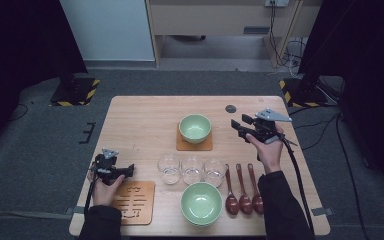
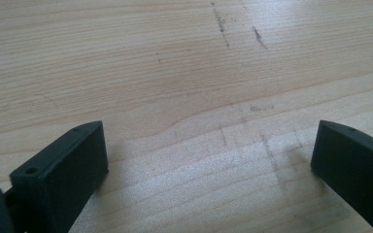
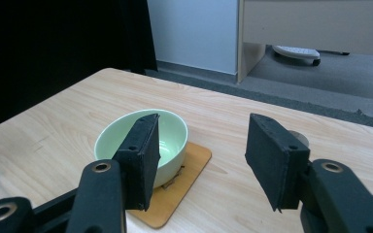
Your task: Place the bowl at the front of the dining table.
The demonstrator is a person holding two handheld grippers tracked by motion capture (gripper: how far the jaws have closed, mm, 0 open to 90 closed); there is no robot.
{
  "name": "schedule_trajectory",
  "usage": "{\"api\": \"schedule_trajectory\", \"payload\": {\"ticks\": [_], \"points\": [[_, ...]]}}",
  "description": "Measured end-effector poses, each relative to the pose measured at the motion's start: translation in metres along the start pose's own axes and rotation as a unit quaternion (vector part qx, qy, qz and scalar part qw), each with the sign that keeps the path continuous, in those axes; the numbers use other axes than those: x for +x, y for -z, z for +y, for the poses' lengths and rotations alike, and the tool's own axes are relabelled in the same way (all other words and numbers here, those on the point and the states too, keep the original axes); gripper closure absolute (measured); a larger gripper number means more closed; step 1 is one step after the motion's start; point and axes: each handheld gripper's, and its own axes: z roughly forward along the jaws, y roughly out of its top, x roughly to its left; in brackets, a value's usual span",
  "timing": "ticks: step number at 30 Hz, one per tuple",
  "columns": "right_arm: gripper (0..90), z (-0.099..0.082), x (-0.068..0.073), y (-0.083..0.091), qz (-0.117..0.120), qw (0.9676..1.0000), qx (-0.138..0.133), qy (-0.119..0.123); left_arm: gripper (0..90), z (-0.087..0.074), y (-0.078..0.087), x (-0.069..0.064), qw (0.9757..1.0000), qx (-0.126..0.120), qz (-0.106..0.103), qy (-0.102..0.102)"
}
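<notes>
Right gripper view, gripper parted, empty

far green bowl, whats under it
The far green bowl sits on a square wooden coaster, whose edges show around its base. The coaster's middle, and the table beneath, are covered.

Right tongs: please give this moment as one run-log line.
right tongs: open, empty | beside green bowl on wooden coaster | left tongs: open, over table

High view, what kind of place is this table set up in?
Probably a lab or studio recording space: a wooden table on grey carpet, black curtains at both sides, and hazard-striped stand bases beside it.
</notes>
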Motion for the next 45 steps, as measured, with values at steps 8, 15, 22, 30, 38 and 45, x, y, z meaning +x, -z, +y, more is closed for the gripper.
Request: {"api": "schedule_trajectory", "payload": {"ticks": [8, 15, 22, 30, 38, 45], "points": [[45.3, -0.017, -0.002, 0.031, 0.0, 1.0, 0.0, 0.008, 0.0, 0.0, 0.0, 0.0, 1.0, 0.0, 0.0, 0.0], [44.8, -0.043, -0.006, 0.055, -0.001, 1.0, 0.006, 0.002, 0.0, 0.0, 0.0, 0.0, 1.0, 0.0, 0.0, 0.0], [44.7, -0.063, -0.005, 0.069, -0.005, 0.9999, 0.013, 0.007, 0.0, 0.0, 0.0, 0.0, 1.0, 0.0, 0.0, 0.0], [44.9, -0.078, -0.009, 0.08, -0.007, 0.9994, 0.033, 0.011, 0.0, 0.0, 0.0, 0.0, 1.0, 0.0, 0.001, 0.0], [45.1, -0.091, -0.016, 0.083, -0.004, 0.9987, 0.051, 0.006, 0.0, 0.0, 0.0, 0.0, 1.0, 0.0, 0.001, 0.0], [46.2, -0.098, -0.006, 0.085, -0.002, 0.9977, 0.067, 0.009, 0.0, 0.0, 0.0, 0.0, 1.0, 0.0, 0.001, 0.0]]}}
